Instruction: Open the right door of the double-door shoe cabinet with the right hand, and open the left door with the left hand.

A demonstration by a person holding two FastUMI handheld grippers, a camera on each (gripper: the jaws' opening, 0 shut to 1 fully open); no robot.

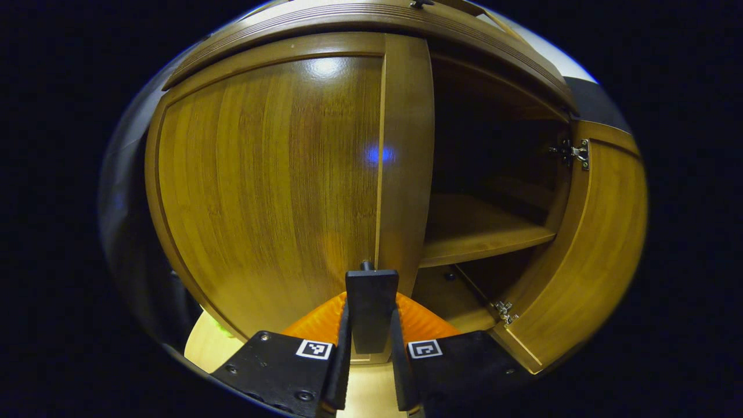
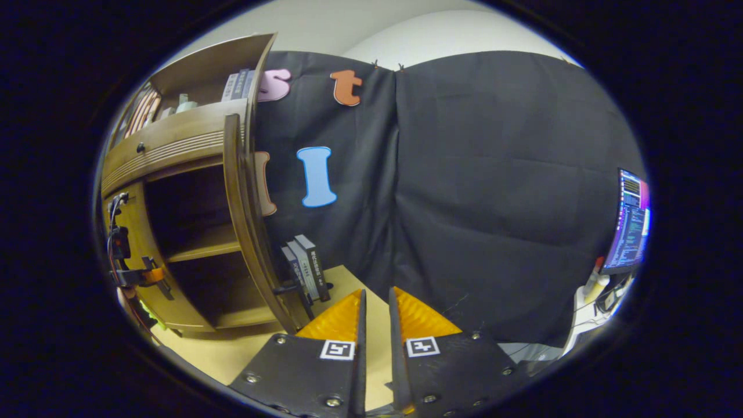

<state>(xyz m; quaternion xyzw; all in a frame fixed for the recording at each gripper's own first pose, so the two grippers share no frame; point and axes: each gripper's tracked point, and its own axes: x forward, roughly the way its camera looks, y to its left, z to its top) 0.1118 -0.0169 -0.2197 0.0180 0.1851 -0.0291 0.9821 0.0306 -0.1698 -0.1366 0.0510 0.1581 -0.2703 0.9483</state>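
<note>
In the left gripper view the wooden shoe cabinet point(image 1: 371, 17) is very close. Its left door point(image 1: 267, 191) faces me, and my left gripper point(image 1: 371, 348) is shut on that door's dark handle point(image 1: 371, 302) near the door's right edge. The right door point(image 1: 603, 244) stands swung wide open, showing the inner shelf point(image 1: 482, 232). In the right gripper view the open right door point(image 2: 241, 220) is seen edge-on with its handle point(image 2: 284, 287). My right gripper point(image 2: 376, 342) is away from it, fingers nearly together with nothing between them. The left gripper point(image 2: 136, 274) shows at the left door.
Several books point(image 2: 305, 267) stand on the light floor board point(image 2: 232, 348) just right of the open door. More books point(image 2: 238, 84) sit on the cabinet's upper shelf. A lit monitor point(image 2: 630, 220) stands at the far right beside the black cloth wall point(image 2: 493, 203).
</note>
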